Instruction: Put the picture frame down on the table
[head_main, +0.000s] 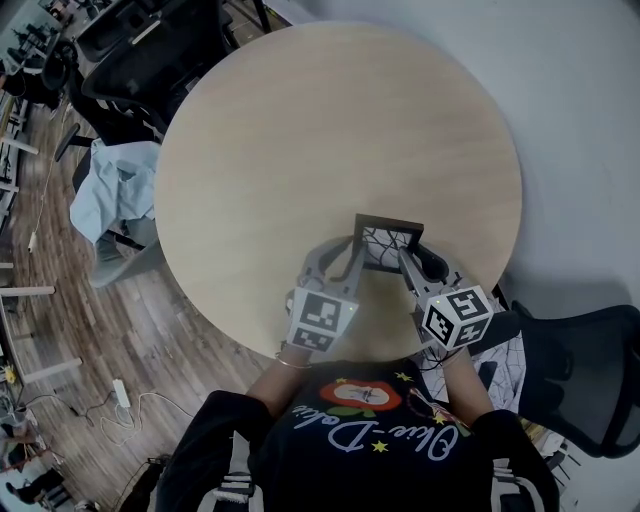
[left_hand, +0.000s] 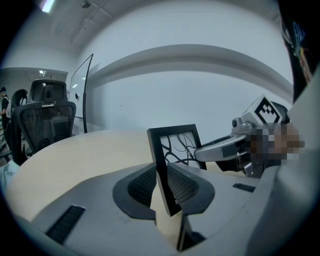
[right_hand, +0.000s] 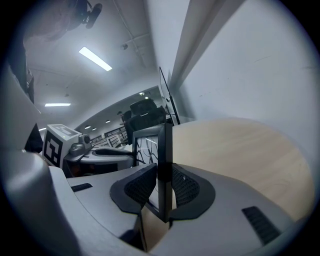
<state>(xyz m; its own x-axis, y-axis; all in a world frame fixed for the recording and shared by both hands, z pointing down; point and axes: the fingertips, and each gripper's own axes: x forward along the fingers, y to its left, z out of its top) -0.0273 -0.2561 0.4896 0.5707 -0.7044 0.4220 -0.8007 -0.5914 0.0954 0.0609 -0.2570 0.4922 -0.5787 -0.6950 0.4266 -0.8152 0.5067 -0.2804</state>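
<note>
A black picture frame (head_main: 388, 243) with a branch print stands upright over the near part of the round wooden table (head_main: 300, 130). My left gripper (head_main: 345, 262) is shut on its left edge, my right gripper (head_main: 408, 266) on its right edge. In the left gripper view the frame (left_hand: 175, 142) sits edge-on between the jaws of the left gripper (left_hand: 162, 182), and the right gripper (left_hand: 225, 147) reaches in from the right. In the right gripper view the frame (right_hand: 156, 142) is pinched in the right gripper (right_hand: 162, 187). I cannot tell whether the frame's bottom touches the table.
A chair with a light blue cloth (head_main: 118, 190) stands left of the table. A black office chair (head_main: 585, 375) is at the near right, and more black chairs (head_main: 150, 50) at the far left. Cables (head_main: 110, 400) lie on the wooden floor.
</note>
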